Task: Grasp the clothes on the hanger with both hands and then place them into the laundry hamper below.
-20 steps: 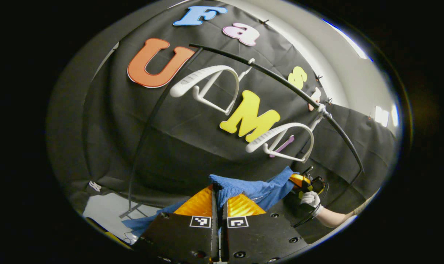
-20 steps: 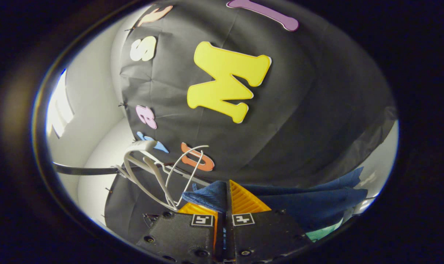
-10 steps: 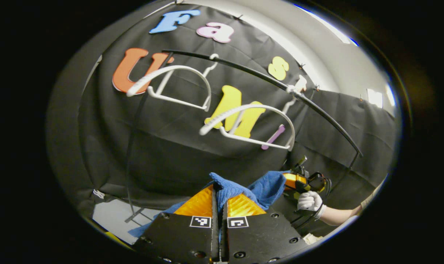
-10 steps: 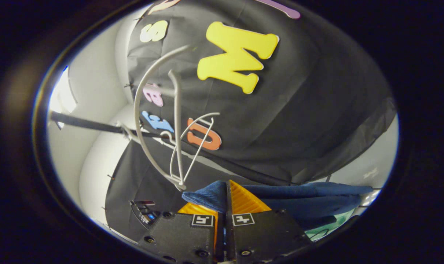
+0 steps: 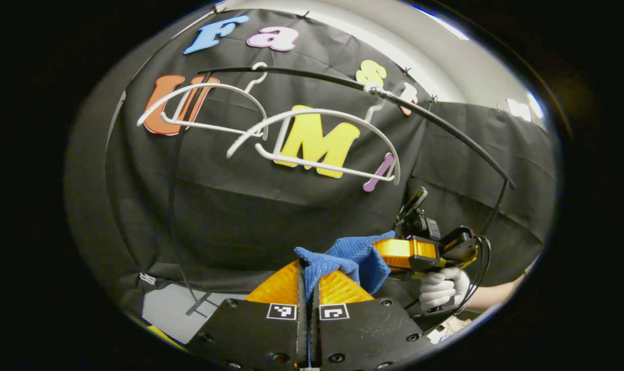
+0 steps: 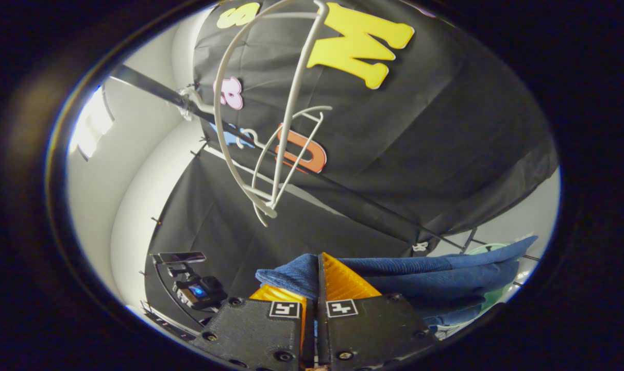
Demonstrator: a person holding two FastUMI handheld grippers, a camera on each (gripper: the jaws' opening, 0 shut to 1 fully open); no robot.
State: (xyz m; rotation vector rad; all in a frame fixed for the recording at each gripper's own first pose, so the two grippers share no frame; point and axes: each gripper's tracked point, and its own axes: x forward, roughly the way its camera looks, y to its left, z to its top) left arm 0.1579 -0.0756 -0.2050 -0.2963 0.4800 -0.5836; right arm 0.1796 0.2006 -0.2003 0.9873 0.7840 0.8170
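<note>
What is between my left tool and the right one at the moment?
In the left gripper view, the blue garment spans the gap: the left tool pinches one part and the right tool grips another, with bunched fabric between them.

Overhead room is being barred by the black rail (image 5: pixel 435 121) and two bare white hangers (image 5: pixel 317 139) hanging from it. Open space is being left between the hangers and the blue cloth (image 5: pixel 353 255) below; a camera stand (image 6: pixel 193 288) is sitting low against the wall.

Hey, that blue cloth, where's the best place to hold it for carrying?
By its upper edge, one gripper near each end, coming from the front. The left gripper and right gripper each pinch a fold of the blue cloth there, so it hangs spread between them.
</note>
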